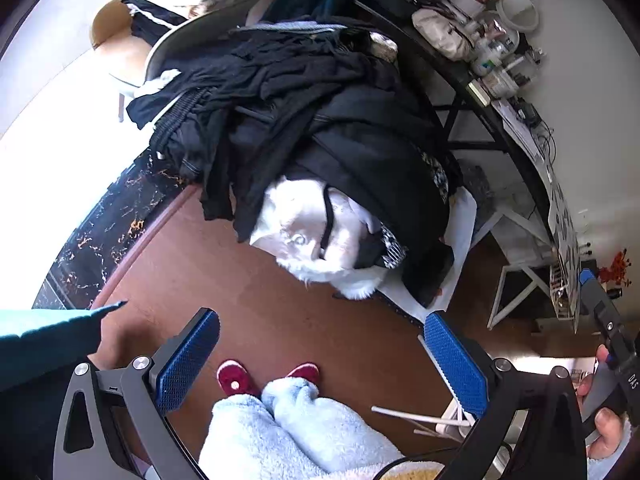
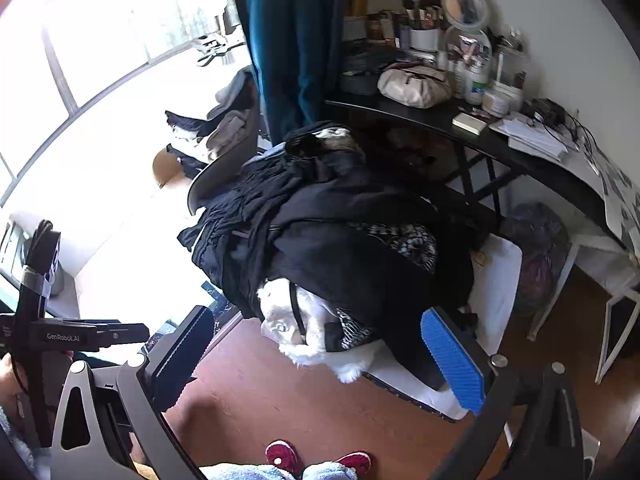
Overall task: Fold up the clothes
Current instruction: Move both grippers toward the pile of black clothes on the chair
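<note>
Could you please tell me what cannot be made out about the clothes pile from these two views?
- Pile of dark clothes: separate garments merge, both views.
- White fluffy garment: mostly buried under it.
- What supports the pile: hidden, both views.
- Clothes by the window: glare washes them out, right wrist view.

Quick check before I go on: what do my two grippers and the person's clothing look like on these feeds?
Both the left gripper and the right gripper have dark grey metal arms with silver bolts and blue, dimpled, rectangular pads. In the right wrist view the left unit's body reads "GenRobot.AI". The person wears fluffy light blue trousers and red slippers.
</note>
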Motion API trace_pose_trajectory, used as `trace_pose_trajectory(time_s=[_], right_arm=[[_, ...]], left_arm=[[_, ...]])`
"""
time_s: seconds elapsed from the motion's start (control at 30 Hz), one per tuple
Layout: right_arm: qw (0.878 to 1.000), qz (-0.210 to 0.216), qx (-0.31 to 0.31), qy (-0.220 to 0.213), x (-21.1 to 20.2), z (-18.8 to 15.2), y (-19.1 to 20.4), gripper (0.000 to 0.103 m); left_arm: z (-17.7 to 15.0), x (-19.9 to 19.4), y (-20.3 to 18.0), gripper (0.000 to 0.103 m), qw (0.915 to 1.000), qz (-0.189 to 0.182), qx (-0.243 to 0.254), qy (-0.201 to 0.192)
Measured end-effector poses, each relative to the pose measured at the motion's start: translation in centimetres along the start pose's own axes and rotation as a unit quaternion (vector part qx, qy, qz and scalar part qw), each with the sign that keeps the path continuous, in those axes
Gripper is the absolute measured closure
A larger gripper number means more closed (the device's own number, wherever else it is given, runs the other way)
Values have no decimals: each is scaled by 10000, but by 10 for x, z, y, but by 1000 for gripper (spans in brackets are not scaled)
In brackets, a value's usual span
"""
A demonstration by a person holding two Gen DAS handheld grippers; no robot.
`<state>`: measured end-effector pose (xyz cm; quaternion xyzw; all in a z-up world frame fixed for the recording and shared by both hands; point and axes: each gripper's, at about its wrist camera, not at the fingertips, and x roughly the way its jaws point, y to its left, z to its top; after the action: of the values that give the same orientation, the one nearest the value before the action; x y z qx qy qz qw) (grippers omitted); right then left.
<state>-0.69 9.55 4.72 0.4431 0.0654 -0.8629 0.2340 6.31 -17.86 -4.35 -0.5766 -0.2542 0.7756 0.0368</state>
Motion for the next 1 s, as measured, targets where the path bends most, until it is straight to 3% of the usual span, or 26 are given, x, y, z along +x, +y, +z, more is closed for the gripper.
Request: trace_pose_trajectory(time_s=[0.17,0.33,0.47,0.7,0.83,1.0], right_arm=[[9990,-383,-151,189,18,6,19,0],[9962,-789,-332,170,23,8,37,0],[9960,-817,-298,219,23,8,46,0],[9941,-1007,-266,316,29,0,48,0],[9949,-951,-125,325,29,-4,43,0],[9968,-731,5,326,31,-8,37,0]], left_arm=[[19,-10,16,0,9995,261,28,-148],[28,-17,27,0,9993,152,22,-329],[29,-13,32,0,9998,-100,-47,-168],[22,1,36,0,9992,-165,-333,176],[10,9,43,0,9958,-521,-674,346],[3,12,38,0,9926,-932,-708,324]])
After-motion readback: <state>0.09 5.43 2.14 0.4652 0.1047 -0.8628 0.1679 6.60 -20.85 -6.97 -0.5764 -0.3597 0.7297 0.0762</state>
